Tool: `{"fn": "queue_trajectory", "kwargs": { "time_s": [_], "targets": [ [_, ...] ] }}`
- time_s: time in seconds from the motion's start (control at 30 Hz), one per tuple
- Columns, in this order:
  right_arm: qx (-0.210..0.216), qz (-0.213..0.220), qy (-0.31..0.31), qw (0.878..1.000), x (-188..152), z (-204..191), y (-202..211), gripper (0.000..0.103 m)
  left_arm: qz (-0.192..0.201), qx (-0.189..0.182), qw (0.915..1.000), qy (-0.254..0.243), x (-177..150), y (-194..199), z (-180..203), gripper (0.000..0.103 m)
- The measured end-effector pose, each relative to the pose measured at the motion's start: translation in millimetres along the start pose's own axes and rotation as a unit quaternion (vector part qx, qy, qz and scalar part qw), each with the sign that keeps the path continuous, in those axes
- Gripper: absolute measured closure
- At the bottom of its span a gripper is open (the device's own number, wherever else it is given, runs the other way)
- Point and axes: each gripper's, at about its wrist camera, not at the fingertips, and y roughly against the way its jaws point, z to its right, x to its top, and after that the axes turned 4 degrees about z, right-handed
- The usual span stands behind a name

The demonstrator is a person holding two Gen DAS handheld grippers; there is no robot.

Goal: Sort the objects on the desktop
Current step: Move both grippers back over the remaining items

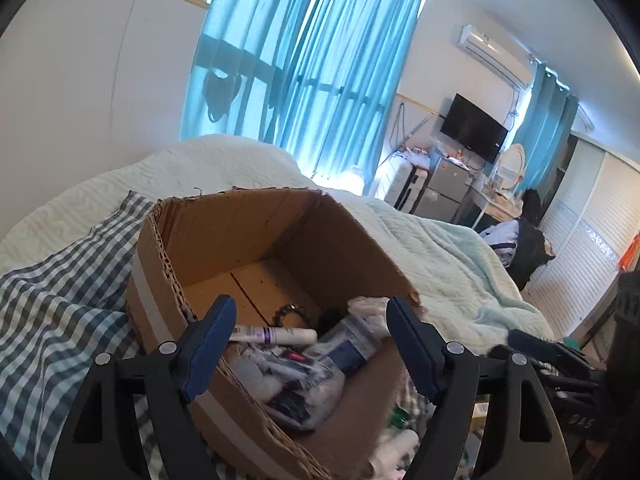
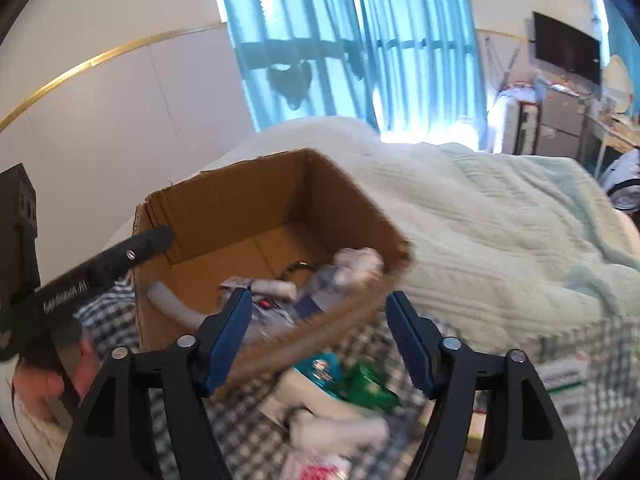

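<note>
We hold 2 tools over a bed. Our left hand-held gripper (image 1: pixel 310 344) is released, its blue pads spread wide with nothing between them, hovering above the near edge of a cardboard box (image 1: pixel 224 236). Our right hand-held gripper (image 2: pixel 320 340) is released too, jaws wide apart and bare, just near of the same box (image 2: pixel 248 208).

The box sits on a checked cloth (image 1: pixel 52 304) spread over the pale quilt (image 1: pixel 448 248). Inside, at the near end, lie a white tube (image 1: pixel 276 335) with a purple band, a clear plastic bag of small items (image 1: pixel 296 384), a bead bracelet (image 1: pixel 290 313) and a crumpled white wrapper (image 1: pixel 366 306). The far half of the box floor is bare cardboard.

Outside the box, on the cloth near the right tool, lie a green packet (image 2: pixel 370 390), a teal item (image 2: pixel 320 368) and white pieces (image 2: pixel 340 424), all blurred. Blue curtains (image 1: pixel 304 64) hang far behind.
</note>
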Motion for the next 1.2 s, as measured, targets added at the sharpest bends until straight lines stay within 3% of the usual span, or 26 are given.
{"fn": "queue_trajectory", "kwargs": {
  "time_s": [0.23, 0.5, 0.67, 0.9, 1.1, 1.2],
  "targets": [
    [-0.046, 0.013, -0.013, 0.999, -24, 35, 69, 0.029, 0.006, -0.034, 0.9991, -0.027, -18, 40, 51, 0.009],
    [-0.077, 0.021, -0.043, 0.996, -90, 57, 101, 0.025, -0.021, -0.068, 0.9963, -0.048, -89, 58, 111, 0.000],
    [-0.089, -0.018, -0.066, 0.994, -132, 70, 86, 0.025, -0.071, -0.052, 0.9945, -0.057, -141, 43, 119, 0.000],
    [-0.091, -0.040, -0.093, 0.991, -158, 84, 76, 0.025, -0.117, -0.006, 0.9914, -0.058, -186, 16, 101, 0.000],
    [-0.096, -0.053, -0.098, 0.989, -166, 82, 73, 0.025, -0.167, -0.011, 0.9832, -0.074, -214, -7, 96, 0.000],
    [-0.097, -0.057, -0.091, 0.989, -167, 78, 71, 0.025, -0.171, -0.011, 0.9813, -0.087, -219, -10, 101, 0.000]
  ]
}}
